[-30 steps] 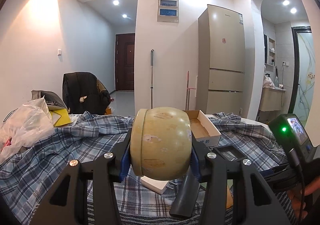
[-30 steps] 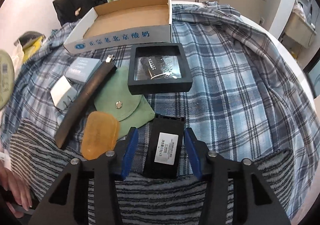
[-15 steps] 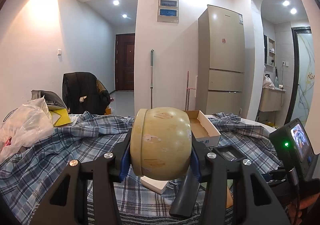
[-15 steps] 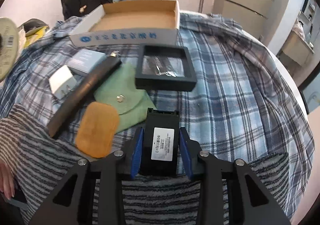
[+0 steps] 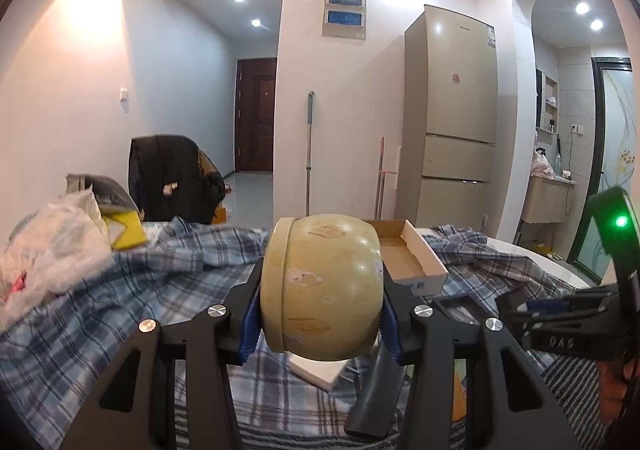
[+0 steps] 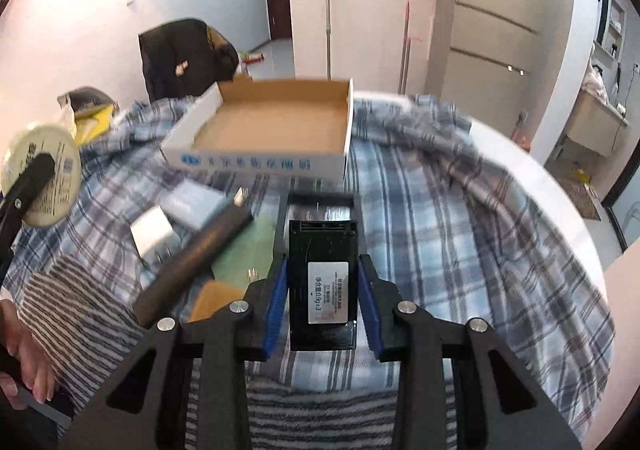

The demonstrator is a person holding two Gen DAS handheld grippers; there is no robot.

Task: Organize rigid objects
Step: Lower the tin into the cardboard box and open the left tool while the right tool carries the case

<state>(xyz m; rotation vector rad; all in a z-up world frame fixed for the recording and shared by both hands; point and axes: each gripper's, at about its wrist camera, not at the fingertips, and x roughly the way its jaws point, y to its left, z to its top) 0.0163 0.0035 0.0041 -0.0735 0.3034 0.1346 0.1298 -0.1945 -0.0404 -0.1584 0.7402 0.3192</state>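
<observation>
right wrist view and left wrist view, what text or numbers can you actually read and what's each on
"0A6": embossed on the right gripper, seen in the left wrist view.
White label on the black box: print too blurred to read.
Blue characters on the cardboard tray: blurred.
Label on the round tin: too small.
Fridge badge: too small.

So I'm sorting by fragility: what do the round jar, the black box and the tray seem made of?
Round jar: likely glazed ceramic or painted tin; glossy, chipped pale-green coat. Black box: probably hard plastic; shiny, with a white paper label. Tray: cardboard; raw brown inside, printed white outside.
</observation>
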